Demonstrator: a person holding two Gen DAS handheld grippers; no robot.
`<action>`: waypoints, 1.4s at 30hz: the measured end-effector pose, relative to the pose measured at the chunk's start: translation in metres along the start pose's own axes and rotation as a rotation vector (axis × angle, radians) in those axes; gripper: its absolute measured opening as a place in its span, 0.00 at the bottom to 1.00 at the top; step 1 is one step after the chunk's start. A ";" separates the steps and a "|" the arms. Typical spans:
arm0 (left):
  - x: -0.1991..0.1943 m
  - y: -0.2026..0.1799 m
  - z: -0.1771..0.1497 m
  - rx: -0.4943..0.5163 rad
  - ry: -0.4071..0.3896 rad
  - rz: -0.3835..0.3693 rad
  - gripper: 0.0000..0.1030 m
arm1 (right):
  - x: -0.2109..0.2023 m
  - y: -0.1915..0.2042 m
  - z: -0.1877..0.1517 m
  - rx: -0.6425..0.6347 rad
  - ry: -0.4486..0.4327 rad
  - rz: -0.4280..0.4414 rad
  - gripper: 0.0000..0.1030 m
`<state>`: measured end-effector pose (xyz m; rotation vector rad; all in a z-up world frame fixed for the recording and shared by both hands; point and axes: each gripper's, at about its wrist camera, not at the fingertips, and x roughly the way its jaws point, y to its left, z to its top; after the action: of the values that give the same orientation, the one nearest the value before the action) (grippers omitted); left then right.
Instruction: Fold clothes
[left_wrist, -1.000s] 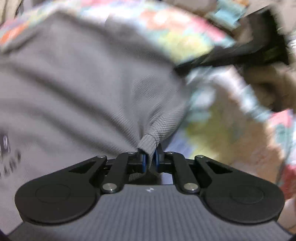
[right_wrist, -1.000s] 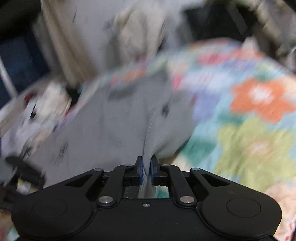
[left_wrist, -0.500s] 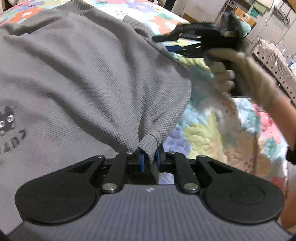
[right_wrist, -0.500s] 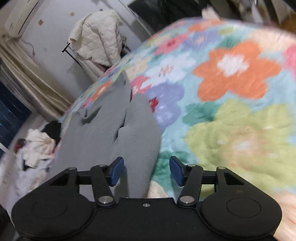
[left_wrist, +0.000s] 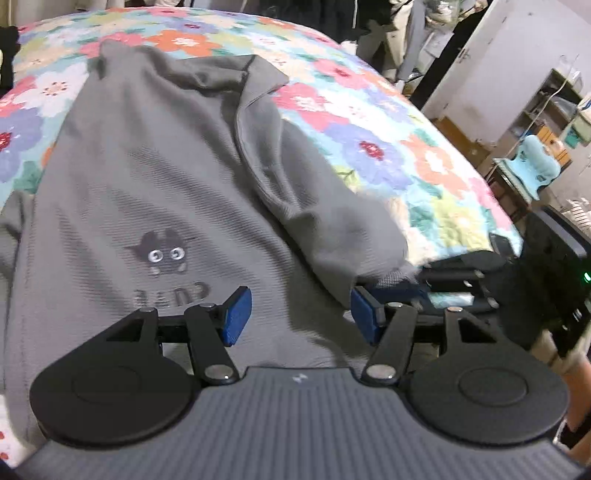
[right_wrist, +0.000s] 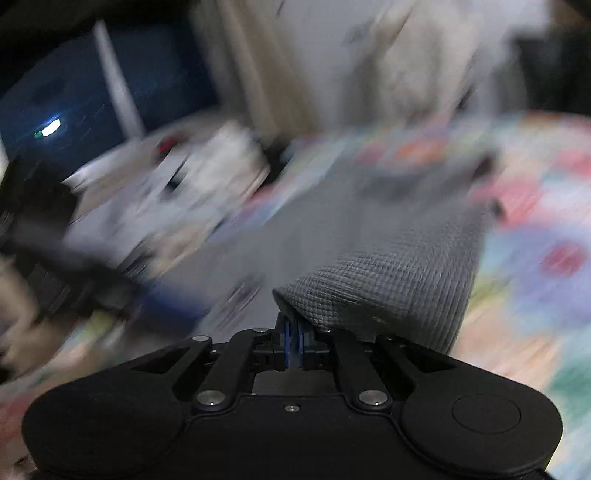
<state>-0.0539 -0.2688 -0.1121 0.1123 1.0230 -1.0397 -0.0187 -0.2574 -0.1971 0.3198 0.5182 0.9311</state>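
Right wrist view is smeared by motion blur, so the room behind and the pile of pale things at left cannot be made out; only the waffle-knit fabric next to the right gripper (right_wrist: 294, 345) is sharp. Its jaws are closing, blue pads nearly together on the edge of the grey sweatshirt (right_wrist: 388, 288). In the left wrist view the grey sweatshirt (left_wrist: 155, 177) lies on the floral quilt (left_wrist: 388, 147), long axis running away from the camera, hem near, collar far, cat print facing up; its near edge is hidden behind the left gripper (left_wrist: 301, 314), whose jaws are opening, nothing pinched between the pads; one sleeve (left_wrist: 332, 206) lies folded across the body.
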 end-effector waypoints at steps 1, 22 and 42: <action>0.000 0.000 -0.002 0.004 0.004 0.008 0.57 | 0.003 0.004 -0.005 -0.017 0.032 -0.001 0.11; -0.008 0.033 -0.014 0.033 0.012 0.145 0.59 | 0.013 -0.049 -0.009 0.234 -0.064 -0.154 0.17; -0.058 0.079 -0.023 0.066 0.003 0.448 0.65 | -0.111 -0.105 -0.003 0.137 -0.093 -0.908 0.45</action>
<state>-0.0155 -0.1760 -0.1111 0.3801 0.9116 -0.6636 -0.0036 -0.4078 -0.2180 0.2112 0.5638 0.0014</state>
